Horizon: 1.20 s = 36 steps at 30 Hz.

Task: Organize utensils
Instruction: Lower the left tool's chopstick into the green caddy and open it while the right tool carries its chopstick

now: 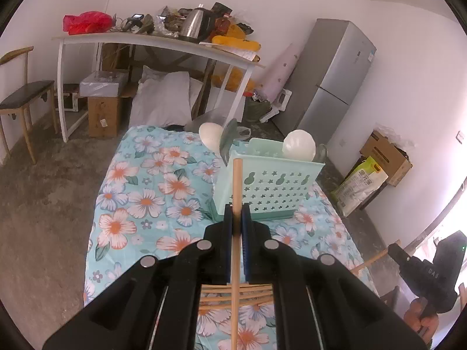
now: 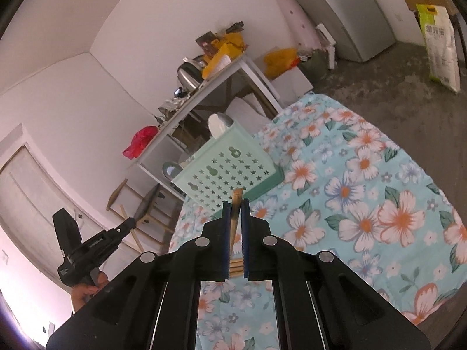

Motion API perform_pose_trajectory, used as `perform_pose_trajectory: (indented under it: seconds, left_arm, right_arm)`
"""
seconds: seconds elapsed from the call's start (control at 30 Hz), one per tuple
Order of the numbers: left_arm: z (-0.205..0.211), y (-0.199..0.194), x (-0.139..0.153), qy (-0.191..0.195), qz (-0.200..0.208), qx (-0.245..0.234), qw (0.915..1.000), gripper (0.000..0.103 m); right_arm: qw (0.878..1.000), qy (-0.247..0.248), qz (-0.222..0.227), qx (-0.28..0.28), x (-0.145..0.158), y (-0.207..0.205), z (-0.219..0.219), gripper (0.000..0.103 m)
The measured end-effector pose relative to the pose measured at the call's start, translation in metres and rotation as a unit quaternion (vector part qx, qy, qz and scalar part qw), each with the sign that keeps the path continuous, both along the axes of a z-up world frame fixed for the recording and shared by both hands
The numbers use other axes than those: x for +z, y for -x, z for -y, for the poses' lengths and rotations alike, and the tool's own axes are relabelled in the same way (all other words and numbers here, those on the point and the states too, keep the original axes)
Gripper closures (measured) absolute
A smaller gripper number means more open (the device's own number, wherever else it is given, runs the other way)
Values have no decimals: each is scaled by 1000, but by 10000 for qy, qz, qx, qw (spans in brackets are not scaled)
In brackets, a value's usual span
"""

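My left gripper [image 1: 237, 208] is shut on a wooden chopstick [image 1: 237, 180] that points up in front of the mint green utensil basket [image 1: 271, 192]. The basket stands on the floral tablecloth [image 1: 146, 198] and holds white spoons [image 1: 299, 145] and a dark ladle [image 1: 229, 140]. Several more chopsticks [image 1: 236, 294] lie on the cloth under the left gripper. My right gripper [image 2: 236, 204] is shut on a wooden chopstick [image 2: 235, 204], held above the cloth just short of the basket [image 2: 224, 172]. The right gripper also shows in the left wrist view [image 1: 392, 249] at the far right.
A white side table [image 1: 163, 40] with a kettle [image 1: 195, 24], red bag and clutter stands behind. A grey fridge [image 1: 332, 78], cardboard boxes [image 1: 385, 154], a wooden chair [image 1: 20, 99] and white pillows [image 1: 163, 99] surround the table. More chopsticks [image 2: 235, 265] lie under the right gripper.
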<state>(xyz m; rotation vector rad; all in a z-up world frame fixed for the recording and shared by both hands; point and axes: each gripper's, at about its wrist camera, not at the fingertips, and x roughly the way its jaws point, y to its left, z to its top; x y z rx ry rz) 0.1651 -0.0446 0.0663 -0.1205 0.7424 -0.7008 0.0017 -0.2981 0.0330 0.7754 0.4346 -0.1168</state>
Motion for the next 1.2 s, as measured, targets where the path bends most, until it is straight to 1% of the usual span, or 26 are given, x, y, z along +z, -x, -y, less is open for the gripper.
perform_pose_trajectory:
  seconds: [0.33,0.7,0.9,1.07,1.2]
  left_arm:
    - [2,10,11,-62,115,-116,9998,98]
    - [-3,19,29,-18,320,-157,9994,98]
    - [-10,23,46,98,487,-164,9986,98]
    - [-14,23,71,241,766,-134,9967,98]
    - [-14,18,96,411,1051,-98,9936,98]
  right_arm:
    - [9999,70,147,45,9,5,-1,99]
    - [9993,122,341,98,20,6,4,99]
    - [9985,225,480,119,30,4,6,99]
    - [9977,319,584,131,39,0,8,99]
    - [9974,347,621,133,43,-2,10,99]
